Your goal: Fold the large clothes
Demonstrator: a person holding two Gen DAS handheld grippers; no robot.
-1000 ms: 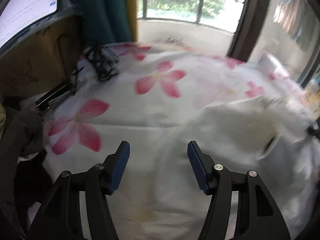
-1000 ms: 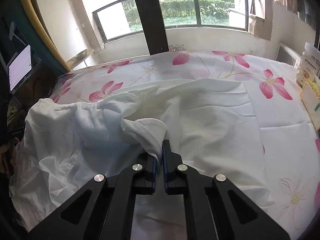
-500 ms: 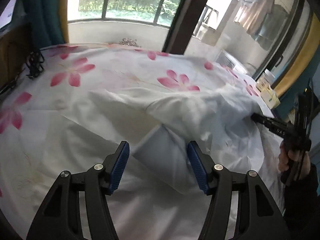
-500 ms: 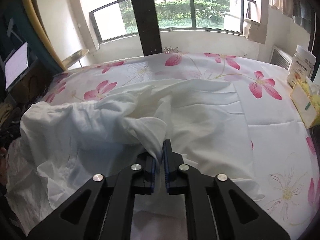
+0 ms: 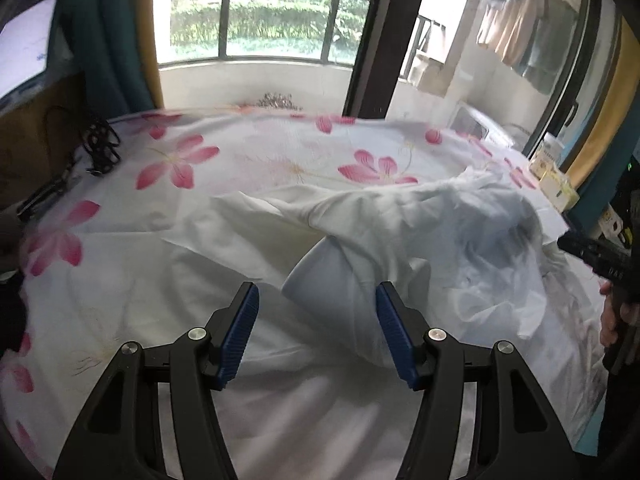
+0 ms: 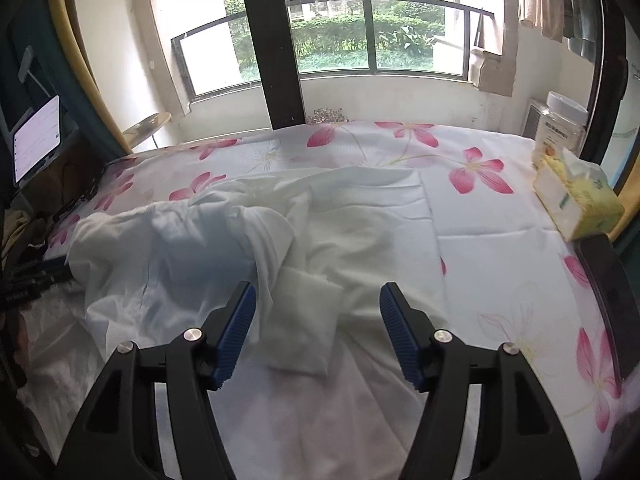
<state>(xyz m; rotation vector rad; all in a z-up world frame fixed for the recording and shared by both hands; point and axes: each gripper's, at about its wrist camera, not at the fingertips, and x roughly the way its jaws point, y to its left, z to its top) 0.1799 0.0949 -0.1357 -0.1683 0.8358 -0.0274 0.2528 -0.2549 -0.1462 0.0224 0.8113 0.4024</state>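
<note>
Spread over the flowered sheet, still rumpled: white garment, bunched in a mound toward the left, flatter toward the window. Let go half a second back by the right gripper, now spread wide, a small folded flap lying free between the pads. Left gripper likewise spread, holding nothing, swung round to face the heap. Fold barely begun; probably a fresh grasp needed next. Tissue box well clear.
</note>
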